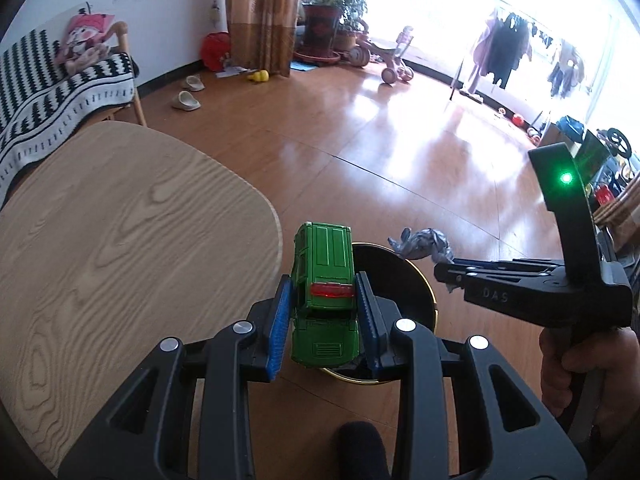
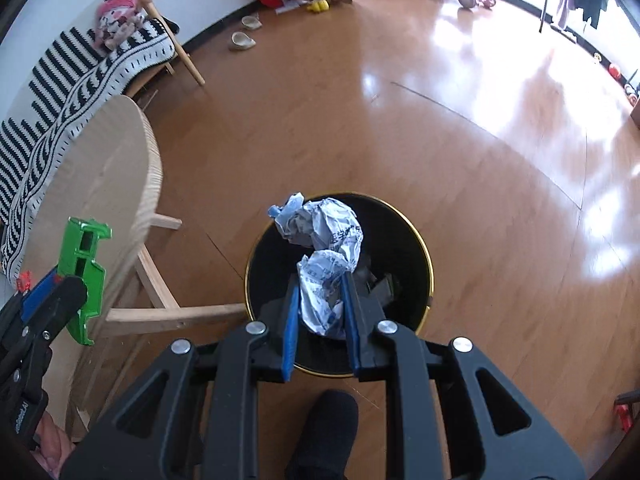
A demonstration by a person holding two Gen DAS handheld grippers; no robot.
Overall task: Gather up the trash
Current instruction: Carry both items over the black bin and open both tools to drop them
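My left gripper (image 1: 325,284) is shut on a green toy car (image 1: 325,280), its blue pads pressing the car's sides, held at the near rim of a black trash bin (image 1: 416,300) with a gold edge. In the right wrist view, my right gripper (image 2: 321,284) is shut on a crumpled wad of white printed paper (image 2: 328,252) that hangs right above the open bin (image 2: 408,240). The paper wad (image 1: 422,244) and the right gripper (image 1: 440,270) also show at the right of the left wrist view. The green car (image 2: 82,276) in the left gripper (image 2: 56,284) appears at the left of the right wrist view.
A round light-wood table (image 1: 120,232) stands left of the bin, its legs (image 2: 160,304) close to the bin. A striped-blanket bench (image 1: 60,88) stands against the wall. A dark-socked foot (image 2: 324,432) is just before the bin. Slippers (image 1: 186,100) and a toy tricycle (image 1: 384,60) lie far off.
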